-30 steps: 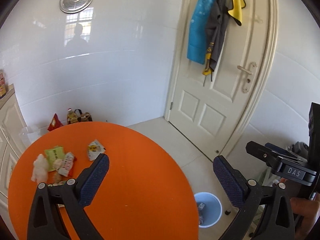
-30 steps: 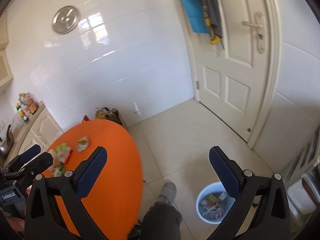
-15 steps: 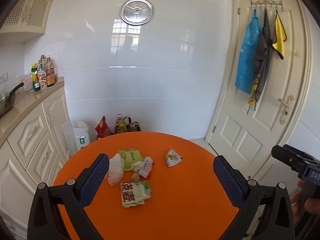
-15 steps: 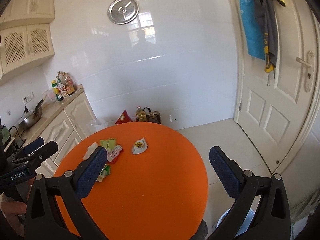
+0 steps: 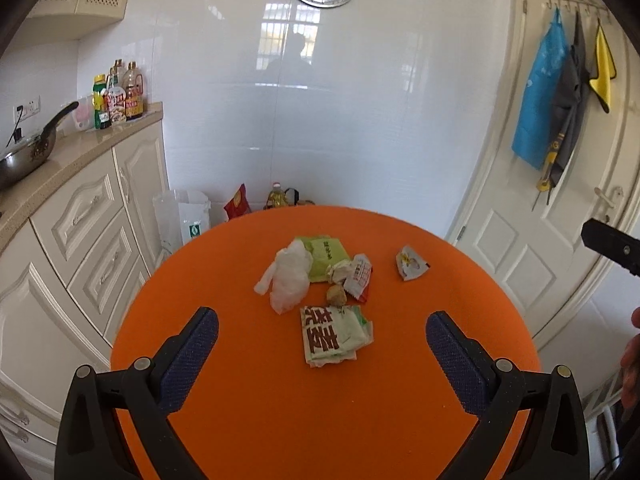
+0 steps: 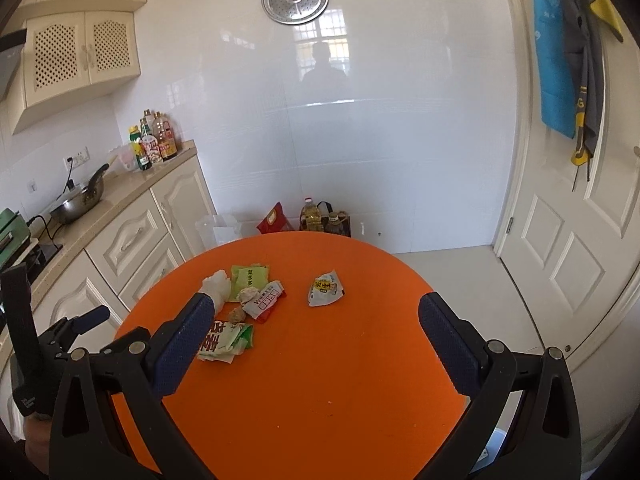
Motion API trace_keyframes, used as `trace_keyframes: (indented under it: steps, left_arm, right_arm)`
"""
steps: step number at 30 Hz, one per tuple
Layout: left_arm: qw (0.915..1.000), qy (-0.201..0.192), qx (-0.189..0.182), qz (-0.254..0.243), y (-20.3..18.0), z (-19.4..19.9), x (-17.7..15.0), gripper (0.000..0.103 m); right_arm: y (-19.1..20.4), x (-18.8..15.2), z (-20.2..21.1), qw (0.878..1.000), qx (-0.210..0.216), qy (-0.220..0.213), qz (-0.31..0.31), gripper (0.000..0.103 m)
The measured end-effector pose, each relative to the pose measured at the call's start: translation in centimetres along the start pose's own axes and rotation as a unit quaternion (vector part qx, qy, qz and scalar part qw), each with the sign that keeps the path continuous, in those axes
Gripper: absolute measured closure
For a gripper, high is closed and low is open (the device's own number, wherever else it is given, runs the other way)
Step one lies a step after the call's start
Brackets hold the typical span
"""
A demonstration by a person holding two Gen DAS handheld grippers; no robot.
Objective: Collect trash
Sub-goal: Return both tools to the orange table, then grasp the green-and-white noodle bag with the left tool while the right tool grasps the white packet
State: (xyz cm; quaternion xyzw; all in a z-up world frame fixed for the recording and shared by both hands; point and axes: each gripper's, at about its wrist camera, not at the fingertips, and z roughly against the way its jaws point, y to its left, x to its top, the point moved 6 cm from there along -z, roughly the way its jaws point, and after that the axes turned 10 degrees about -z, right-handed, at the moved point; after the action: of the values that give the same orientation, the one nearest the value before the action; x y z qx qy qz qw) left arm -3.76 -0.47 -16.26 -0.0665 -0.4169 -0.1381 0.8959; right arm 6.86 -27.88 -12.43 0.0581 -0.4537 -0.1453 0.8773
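White tiles cover the kitchen wall behind a round orange table point(image 5: 248, 420). A second ago both cameras looked off toward the door and down at a blue bin on the floor; now they have swung back to face the table. That likely means one piece went in the bin and the next pick is about to start.

Both tools are empty. The left gripper point(image 5: 322, 346) has its jaws spread wide with nothing between them, and the right gripper point(image 6: 316, 330) is the same.

Most of the trash sits in a little heap near the far middle of the table. At the left of it is a crumpled white plastic bag point(image 5: 289, 276). Just behind it and touching it lies a flat green packet point(image 5: 325, 257). Next comes a red and white wrapper point(image 5: 359, 278), with a small brown lump point(image 5: 336, 295) just in front. Nearer the front edge lies a green and white packet with big brown letters point(image 5: 334, 334). Off to the right, apart from the heap, is a small torn white and yellow wrapper point(image 5: 411, 264).

All the pieces look thin, light and crinkly.
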Motion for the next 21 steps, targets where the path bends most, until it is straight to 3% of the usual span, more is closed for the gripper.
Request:
trace_keyframes:
  steps: [5, 15, 17, 21]
  left_arm:
    - [0.9990, 0.044, -0.009, -0.001, -1.9, -5.5, 0.3, 0.001]
    - [0.9923, 0.122, -0.013, 0.018, -4.5, -18.0, 4.1, 0.003]
    - [0.9906, 0.136, -0.006, 0.017, -5.1, -20.3, 4.6, 0.012]
    - [0.9928, 0.120, -0.004, 0.000, -6.4, -21.8, 5.8, 0.032]
  right_arm:
    - [-0.2, -1.6, -3.6, 0.999, -0.010, 0.037, -0.003, 0.000]
    - [-0.4, -3.0, -11.6, 0.995, -0.028, 0.100, -0.009, 0.000]
    - [0.1, -3.3, -13.0, 0.993, -0.027, 0.112, -0.007, 0.000]
    - [1.0, -4.0, -15.6, 0.991, -0.024, 0.131, -0.004, 0.000]
